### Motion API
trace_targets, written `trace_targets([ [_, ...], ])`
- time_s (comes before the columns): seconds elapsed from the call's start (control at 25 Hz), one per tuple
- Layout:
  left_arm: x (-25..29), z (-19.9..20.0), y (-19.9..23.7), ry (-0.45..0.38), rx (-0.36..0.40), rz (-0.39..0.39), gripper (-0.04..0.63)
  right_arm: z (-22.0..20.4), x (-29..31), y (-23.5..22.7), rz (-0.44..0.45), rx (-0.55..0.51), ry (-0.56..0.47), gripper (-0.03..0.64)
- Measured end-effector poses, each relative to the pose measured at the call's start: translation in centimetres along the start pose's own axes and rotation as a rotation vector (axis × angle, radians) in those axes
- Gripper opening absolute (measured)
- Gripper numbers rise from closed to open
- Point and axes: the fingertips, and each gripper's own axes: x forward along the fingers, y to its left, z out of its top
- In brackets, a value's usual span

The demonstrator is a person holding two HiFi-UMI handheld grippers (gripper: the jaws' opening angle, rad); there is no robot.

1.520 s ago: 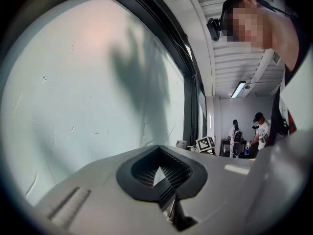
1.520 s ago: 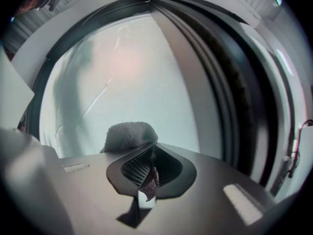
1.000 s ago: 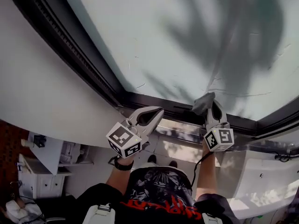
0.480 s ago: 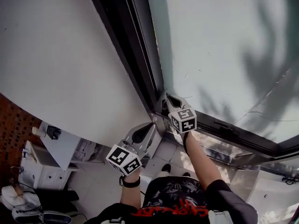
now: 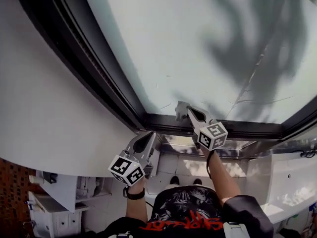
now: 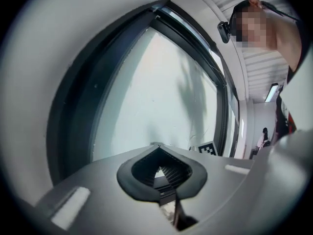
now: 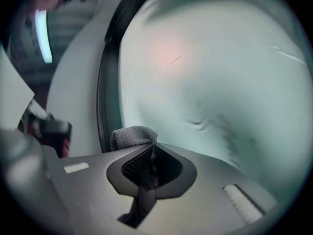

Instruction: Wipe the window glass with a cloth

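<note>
Your right gripper [image 5: 186, 110] is clamped on the cloth [image 7: 133, 135] low on the window glass [image 5: 198, 43], just beside the dark frame [image 5: 163, 121], left gripper [image 5: 148, 136] closed empty below: drag into that frame edge and the thinly pinched cloth could snag and pull free.

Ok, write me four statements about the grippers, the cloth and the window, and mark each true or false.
1. The right gripper is shut on the cloth. True.
2. The left gripper holds a second cloth. False: its jaws are together with nothing between them.
3. The cloth is near the bottom edge of the window glass. True.
4. The left gripper presses against the glass. False: in the head view it sits below the dark window frame, off the glass.
</note>
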Motion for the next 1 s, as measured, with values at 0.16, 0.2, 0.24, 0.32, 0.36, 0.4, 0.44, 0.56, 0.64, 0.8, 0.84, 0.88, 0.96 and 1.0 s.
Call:
trace_targets([
  [0.16, 3.9, -0.5, -2.9, 0.041, 0.015, -0.115, 0.000, 2.5, -7.7, -5.1, -0.181, -0.060, -0.028, 0.015],
  [0.2, 4.6, -0.5, -3.7, 0.047, 0.018, -0.134, 0.000, 2.9, -9.9, -7.3, -0.242, -0.042, -0.031, 0.015],
  [0.24, 5.2, -0.6, -4.5, 0.053, 0.021, -0.151, 0.000, 3.2, -12.3, -9.7, -0.296, -0.019, -0.042, 0.015],
  [0.32, 6.5, -0.8, -6.0, 0.070, 0.028, -0.182, 0.000, 3.6, -17.7, -14.6, -0.417, -0.007, -0.059, 0.015],
  [0.36, 7.1, -0.9, -6.8, 0.076, 0.031, -0.198, 0.000, 3.6, -20.6, -17.0, -0.481, 0.001, -0.065, 0.015],
  [0.4, 7.7, -1.1, -7.4, 0.077, 0.033, -0.215, 0.000, 3.7, -23.6, -19.5, -0.548, 0.012, -0.072, 0.015],
  [0.44, 8.3, -1.3, -8.1, 0.078, 0.037, -0.232, 0.000, 3.7, -26.6, -21.9, -0.618, 0.023, -0.075, 0.015],
  [0.56, 9.6, -1.5, -9.9, 0.094, 0.051, -0.267, 0.000, 3.4, -35.2, -28.6, -0.836, 0.060, -0.059, 0.015],
  [0.64, 10.1, -1.5, -10.8, 0.105, 0.055, -0.281, 0.000, 3.2, -40.1, -32.0, -0.989, 0.064, -0.032, 0.015],
  [0.8, 10.7, -2.1, -11.9, 0.125, 0.056, -0.292, 0.000, 2.9, -45.0, -34.9, -1.138, 0.101, -0.063, 0.015],
  [0.84, 10.7, -2.5, -12.0, 0.129, 0.056, -0.290, 0.000, 2.5, -44.8, -34.7, -1.120, 0.126, -0.091, 0.015],
  [0.88, 10.6, -2.8, -12.1, 0.134, 0.056, -0.286, 0.000, 2.2, -44.0, -34.1, -1.090, 0.141, -0.114, 0.015],
  [0.96, 10.1, -3.6, -11.9, 0.141, 0.056, -0.272, 0.000, 2.2, -41.2, -31.3, -0.989, 0.130, -0.164, 0.015],
  [1.0, 9.8, -3.9, -11.6, 0.146, 0.056, -0.263, 0.000, 2.9, -39.0, -28.9, -0.907, 0.105, -0.208, 0.015],
])
